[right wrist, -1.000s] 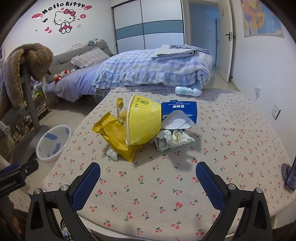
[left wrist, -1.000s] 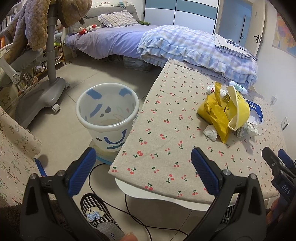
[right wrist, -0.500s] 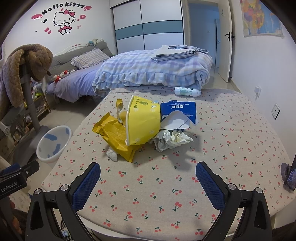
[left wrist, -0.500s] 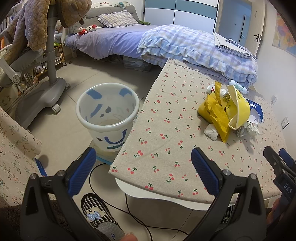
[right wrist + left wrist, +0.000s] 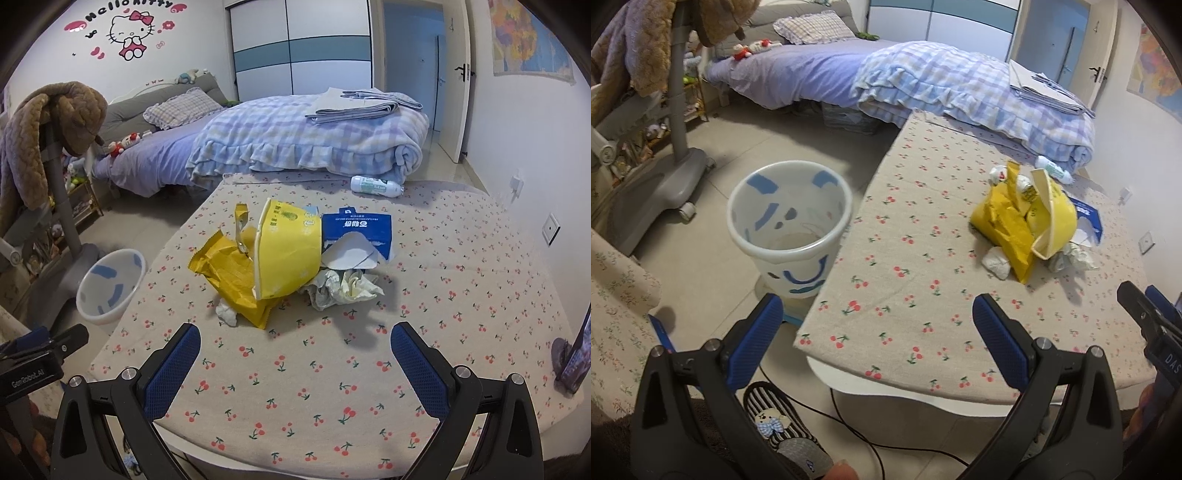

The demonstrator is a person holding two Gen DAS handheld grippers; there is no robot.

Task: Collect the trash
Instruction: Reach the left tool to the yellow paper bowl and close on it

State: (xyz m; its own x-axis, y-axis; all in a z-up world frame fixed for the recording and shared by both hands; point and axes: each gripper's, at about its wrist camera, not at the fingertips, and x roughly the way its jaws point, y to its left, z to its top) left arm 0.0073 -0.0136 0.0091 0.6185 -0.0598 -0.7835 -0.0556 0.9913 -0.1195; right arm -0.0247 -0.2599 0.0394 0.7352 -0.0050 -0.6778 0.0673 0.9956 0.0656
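Change over the last second: almost none. Left tongs (image 5: 875,317) stay spread wide and empty over the near corner of the worktop (image 5: 923,229); the view has crept slightly toward the trash pile. Right tongs (image 5: 295,345) likewise remain apart, empty, short of the pile. Judgement: no item collected yet; approach only beginning.

Trash sits mid-worktop, clustered and touching: yellow paper bowl (image 5: 291,251) tipped on its side, yellow wrapper (image 5: 229,269), crumpled tissues (image 5: 340,288), blue box (image 5: 356,227). A white bottle (image 5: 375,185) lies well apart at the far edge. The waste bin (image 5: 788,225) stands on the floor beside the worktop.

Writing: "Hello Kitty" wall decal (image 5: 127,33); "GenRobot.AI" on the left tool body; the box's print is unreadable.
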